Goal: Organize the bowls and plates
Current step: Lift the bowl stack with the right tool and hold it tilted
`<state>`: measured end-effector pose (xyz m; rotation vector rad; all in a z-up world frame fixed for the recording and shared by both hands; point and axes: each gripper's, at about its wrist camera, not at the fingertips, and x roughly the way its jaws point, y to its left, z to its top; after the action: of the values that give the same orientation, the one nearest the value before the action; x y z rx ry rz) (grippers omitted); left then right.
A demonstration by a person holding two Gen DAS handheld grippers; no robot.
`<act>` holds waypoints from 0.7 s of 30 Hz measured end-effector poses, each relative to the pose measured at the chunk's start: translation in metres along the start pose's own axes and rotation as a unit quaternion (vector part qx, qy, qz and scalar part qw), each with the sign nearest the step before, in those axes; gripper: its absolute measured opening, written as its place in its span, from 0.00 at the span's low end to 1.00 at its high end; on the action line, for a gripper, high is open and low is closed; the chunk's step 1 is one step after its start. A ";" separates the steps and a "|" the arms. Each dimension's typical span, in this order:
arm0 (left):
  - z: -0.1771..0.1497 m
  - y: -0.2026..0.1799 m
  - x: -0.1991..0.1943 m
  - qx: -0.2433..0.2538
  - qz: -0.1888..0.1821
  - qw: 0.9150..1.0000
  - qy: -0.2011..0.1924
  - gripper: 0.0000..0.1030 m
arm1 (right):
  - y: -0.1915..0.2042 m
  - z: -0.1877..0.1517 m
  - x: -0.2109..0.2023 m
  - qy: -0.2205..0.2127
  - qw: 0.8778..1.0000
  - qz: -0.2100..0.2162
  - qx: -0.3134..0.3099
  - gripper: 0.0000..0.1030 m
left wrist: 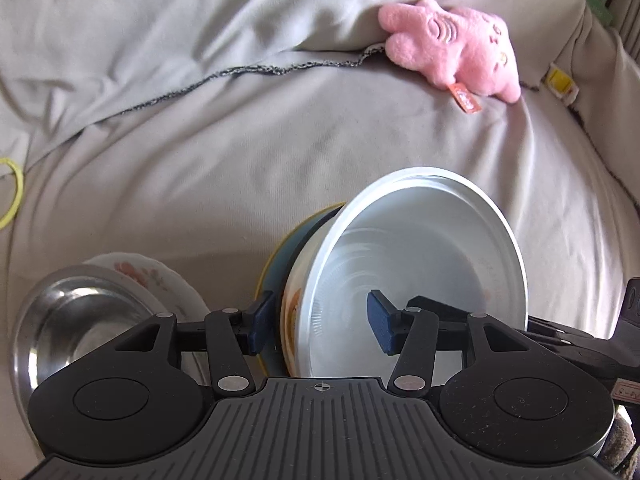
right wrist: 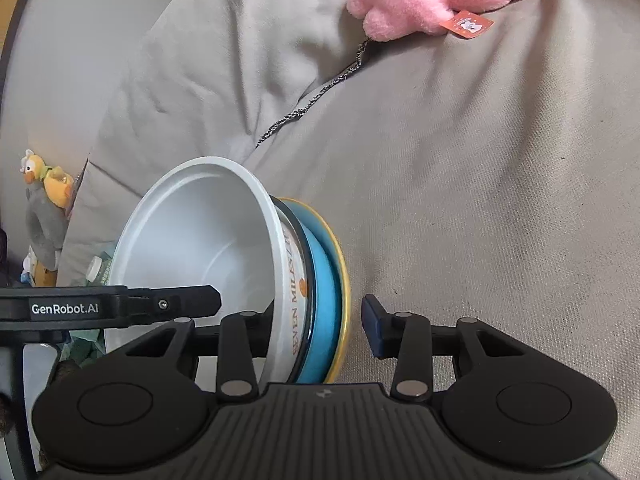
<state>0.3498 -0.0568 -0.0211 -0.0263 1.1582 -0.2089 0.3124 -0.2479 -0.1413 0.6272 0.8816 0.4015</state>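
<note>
White enamel bowl (left wrist: 404,272) tilted against blue plate (right wrist: 324,304), both grippers (left wrist: 320,322) (right wrist: 320,328) apart, seemingly straddling rims.

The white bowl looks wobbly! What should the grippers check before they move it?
1. White bowl sits in the blue plate: ok, though both are tipped on edge.
2. Left gripper straddles the bowl's rim: ok, jaws open, not clamped.
3. Right gripper straddles bowl and plate: ok, also open.
4. Firm grip before lifting: not ok.
5. Steel bowl and flowered plate out of the way: ok, off to the left.
6. Stack resting steadily on the grey sheet: cannot tell.
</note>
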 end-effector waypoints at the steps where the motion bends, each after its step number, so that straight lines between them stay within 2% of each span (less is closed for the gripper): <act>1: 0.002 -0.003 0.001 0.003 0.004 1.000 0.003 0.53 | -0.001 -0.001 0.000 -0.002 1.000 0.012 0.001 0.38; 5: 0.005 -0.014 -0.004 0.014 0.010 1.000 0.015 0.53 | -0.007 -0.006 0.000 -0.013 1.000 0.014 -0.010 0.38; 9: 0.008 -0.018 -0.019 0.021 0.024 0.999 0.012 0.36 | -0.021 -0.010 0.000 -0.008 1.000 0.024 0.005 0.35; 11: 0.009 -0.020 -0.026 0.029 0.033 0.999 0.009 0.42 | -0.028 -0.011 -0.003 -0.005 0.999 0.036 0.020 0.34; 15: 0.007 -0.031 -0.020 0.054 0.059 0.997 0.018 0.40 | -0.029 -0.011 -0.005 -0.008 0.999 0.035 0.021 0.34; 21: 0.012 -0.038 -0.007 0.081 0.107 0.991 0.010 0.43 | -0.021 -0.015 -0.009 -0.011 0.999 0.045 0.003 0.34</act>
<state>0.3523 -0.0941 -0.0046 0.2428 1.1526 -0.1122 0.2960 -0.2640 -0.1573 0.6774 0.8365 0.4721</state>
